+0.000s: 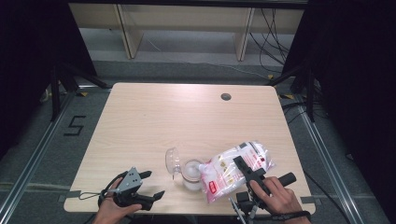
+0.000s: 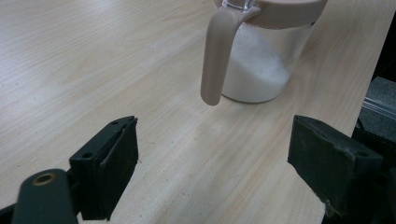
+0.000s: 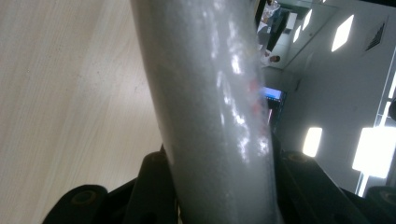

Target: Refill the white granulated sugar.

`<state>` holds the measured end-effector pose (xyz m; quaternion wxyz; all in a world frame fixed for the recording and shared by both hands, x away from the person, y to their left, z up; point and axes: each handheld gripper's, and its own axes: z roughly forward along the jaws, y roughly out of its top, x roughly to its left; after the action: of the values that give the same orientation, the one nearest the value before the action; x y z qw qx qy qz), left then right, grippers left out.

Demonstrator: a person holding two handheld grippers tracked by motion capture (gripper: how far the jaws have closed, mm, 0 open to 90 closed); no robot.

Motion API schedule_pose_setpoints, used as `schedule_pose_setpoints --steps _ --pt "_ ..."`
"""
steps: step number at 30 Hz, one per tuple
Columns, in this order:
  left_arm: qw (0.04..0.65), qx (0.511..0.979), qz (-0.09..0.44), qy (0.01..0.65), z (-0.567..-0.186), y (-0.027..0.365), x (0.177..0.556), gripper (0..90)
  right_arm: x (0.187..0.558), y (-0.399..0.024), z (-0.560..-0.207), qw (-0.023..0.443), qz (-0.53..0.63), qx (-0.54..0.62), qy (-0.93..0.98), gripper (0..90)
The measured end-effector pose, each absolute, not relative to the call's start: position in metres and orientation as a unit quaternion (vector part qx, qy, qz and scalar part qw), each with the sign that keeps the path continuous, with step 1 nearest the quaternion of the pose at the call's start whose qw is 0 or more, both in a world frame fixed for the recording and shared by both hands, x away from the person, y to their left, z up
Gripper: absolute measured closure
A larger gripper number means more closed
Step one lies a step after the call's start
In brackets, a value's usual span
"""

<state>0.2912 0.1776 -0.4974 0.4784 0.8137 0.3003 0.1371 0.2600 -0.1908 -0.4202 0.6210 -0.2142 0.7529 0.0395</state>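
Resting tilted against the open jar (image 1: 192, 173) near the table's (image 1: 187, 116) front edge, the plastic bag (image 1: 236, 169) is pinched by the right gripper (image 1: 247, 171). The left gripper (image 1: 152, 185) idles nearby, jaws spread. Dark curtains flank the grey floor; the bag's print is unreadable.

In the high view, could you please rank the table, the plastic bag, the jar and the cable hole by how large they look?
1. Table, largest.
2. Plastic bag of white powder, held in the right tongs.
3. Jar, open, its lid flipped back.
4. Cable hole, smallest, though it lies farthest from the camera.
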Motion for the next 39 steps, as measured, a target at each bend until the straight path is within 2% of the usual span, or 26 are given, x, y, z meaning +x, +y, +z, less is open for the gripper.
schedule_pose_setpoints --steps 10,16,39 --pt "0.479 0.813 0.137 0.301 -0.4976 0.1774 0.2913 15.7 0.2629 -0.1811 -0.4194 0.623 0.04 -0.244 0.742 69.7" --pt "0.477 0.815 0.137 0.298 -0.4974 0.1774 0.2912 15.7 0.2615 -0.1886 -0.4195 0.623 0.041 -0.219 0.75 69.8" --pt "0.477 0.815 0.138 0.298 -0.4971 0.1778 0.2911 15.7 0.2588 -0.181 -0.4197 0.61 0.024 -0.24 0.755 70.3"
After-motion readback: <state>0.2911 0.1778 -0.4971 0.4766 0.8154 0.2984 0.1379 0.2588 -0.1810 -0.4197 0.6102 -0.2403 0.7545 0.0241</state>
